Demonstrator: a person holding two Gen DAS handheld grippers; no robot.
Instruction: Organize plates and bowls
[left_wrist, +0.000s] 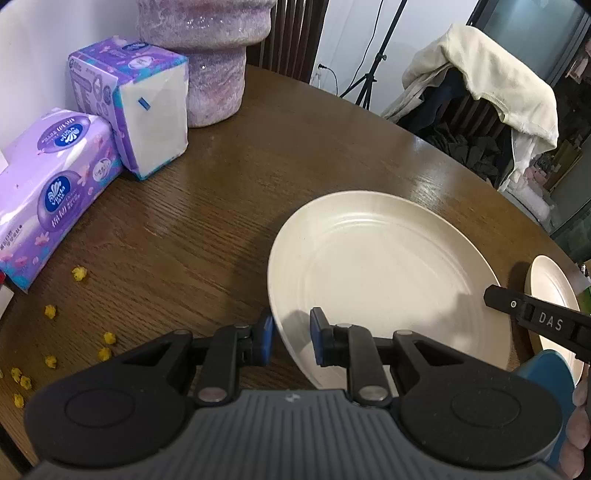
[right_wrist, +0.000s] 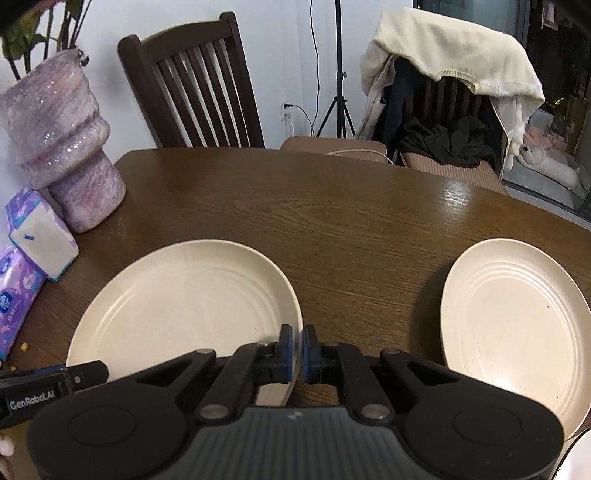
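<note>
nearest in the right wrist view, the right gripper (right_wrist: 297, 350) is clenched on the near right rim of the big plate (right_wrist: 184, 306), its blue pads pinching the edge with no gap showing. in the left wrist view the left gripper (left_wrist: 291, 334) straddles the plate's near left rim; its pads sit on either side of the edge, but a sliver of gap shows on the inner side, so i cannot tell whether it truly bites. the plate lies on the table (right_wrist: 351, 210), its near edge looking slightly raised at the grippers, though that is hard to confirm.

to the right, well apart, a second plate (right_wrist: 513, 332) rests flat; stacking the two looks like the step in hand. to do it well: make sure the left pads press firmly before lifting, raise both sides evenly so the plate stays level, carry it across clear of the table, and lower it centred over the second plate before letting go. a one-sided grip may let the thin rim twist or slip.

further left stand tissue packs (left_wrist: 55, 192), with yellow crumbs (left_wrist: 79, 274) near them and a vase (right_wrist: 62, 147) behind. beyond the table are chairs (right_wrist: 199, 85).
</note>
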